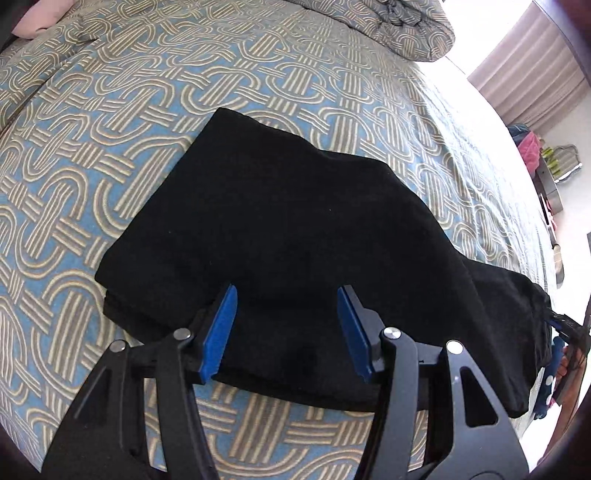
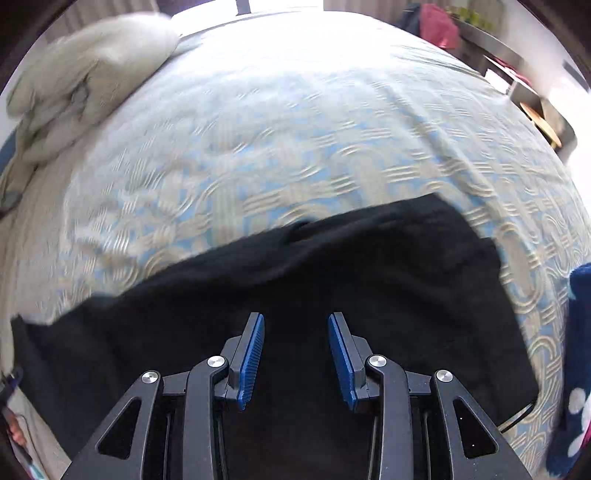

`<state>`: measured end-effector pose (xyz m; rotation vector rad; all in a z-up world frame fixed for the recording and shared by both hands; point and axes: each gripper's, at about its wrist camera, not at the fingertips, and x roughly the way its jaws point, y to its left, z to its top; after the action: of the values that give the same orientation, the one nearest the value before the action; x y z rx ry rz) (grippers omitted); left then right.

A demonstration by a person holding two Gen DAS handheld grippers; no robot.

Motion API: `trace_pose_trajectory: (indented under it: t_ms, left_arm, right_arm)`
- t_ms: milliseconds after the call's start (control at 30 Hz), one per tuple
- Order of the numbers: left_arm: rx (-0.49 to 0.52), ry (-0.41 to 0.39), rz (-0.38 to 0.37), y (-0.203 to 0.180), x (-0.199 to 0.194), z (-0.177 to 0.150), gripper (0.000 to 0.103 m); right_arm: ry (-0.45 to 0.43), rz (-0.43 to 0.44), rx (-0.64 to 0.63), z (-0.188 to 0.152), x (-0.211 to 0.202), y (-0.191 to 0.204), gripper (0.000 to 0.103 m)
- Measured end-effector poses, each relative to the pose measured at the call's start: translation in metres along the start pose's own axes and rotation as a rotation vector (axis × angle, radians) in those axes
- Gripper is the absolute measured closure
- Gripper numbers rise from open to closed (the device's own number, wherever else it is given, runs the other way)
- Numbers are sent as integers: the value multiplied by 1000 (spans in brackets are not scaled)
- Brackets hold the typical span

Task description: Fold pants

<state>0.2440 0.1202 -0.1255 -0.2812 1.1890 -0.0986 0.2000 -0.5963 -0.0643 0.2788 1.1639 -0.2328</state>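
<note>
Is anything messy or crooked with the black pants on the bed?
A little. The black pants are folded into a thick stack on the patterned bedspread, but one end trails loose off to the side and droops toward the bed's edge. Nothing looks torn or spilled.

One pair of folded black fabric pants point(image 1: 280, 236) lies under two black hand-held grippers; four blue ribbed pads point(image 2: 252, 356) between them; one crumpled patterned quilt point(image 1: 402, 26) beyond.
</note>
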Motion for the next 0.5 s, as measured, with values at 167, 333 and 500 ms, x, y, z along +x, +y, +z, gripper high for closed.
trace_pose_trajectory:
  t_ms: [167,333,500]
  left_arm:
    - [35,-10,40,-9,4,0,45]
    - [23,-29,50,-6,4,0,45]
    - [2,-25,62,-7,5,2,45]
  right_arm:
    - [56,95,-27,35,-9,-69,44]
    - [87,158,-89,65,-4,-85,41]
    - [150,191,-47,92,28,-92,31]
